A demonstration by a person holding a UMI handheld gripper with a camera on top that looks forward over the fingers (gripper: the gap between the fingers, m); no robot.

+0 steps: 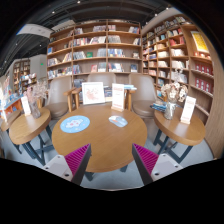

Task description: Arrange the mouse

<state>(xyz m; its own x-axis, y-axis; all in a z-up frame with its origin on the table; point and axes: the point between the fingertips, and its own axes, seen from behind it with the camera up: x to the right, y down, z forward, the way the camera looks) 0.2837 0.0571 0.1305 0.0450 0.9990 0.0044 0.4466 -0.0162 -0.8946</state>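
**Mouse lies ahead and to the right of the blue pad, well beyond your fingers**

Your gripper (110,163) hangs above the near edge of the round wooden tabletop (100,150), fingers spread wide with nothing between them; the purple pads (146,158) show at either side, and only bare wood lies in the gap.

Take the round blue mouse pad (75,124) as your landmark. It sits on the far left part of the tabletop. The mouse (118,121) is the small pale object to the right of that pad, at about the same depth, resting on the wood and clear of the pad's rim. From your fingers it lies straight ahead and a touch right, well apart from them. Its long axis appears to run crosswise, tilted slightly, though it is too small to be sure.

Behind the pad stand white sign cards (93,93), with chairs and bookshelves (95,50) beyond.

Judging from this, the grasp has not yet begun. You would need to travel forward over the wood, then line the fingers across the mouse's narrow width before closing. Its likely destination is the pad, just to its left.
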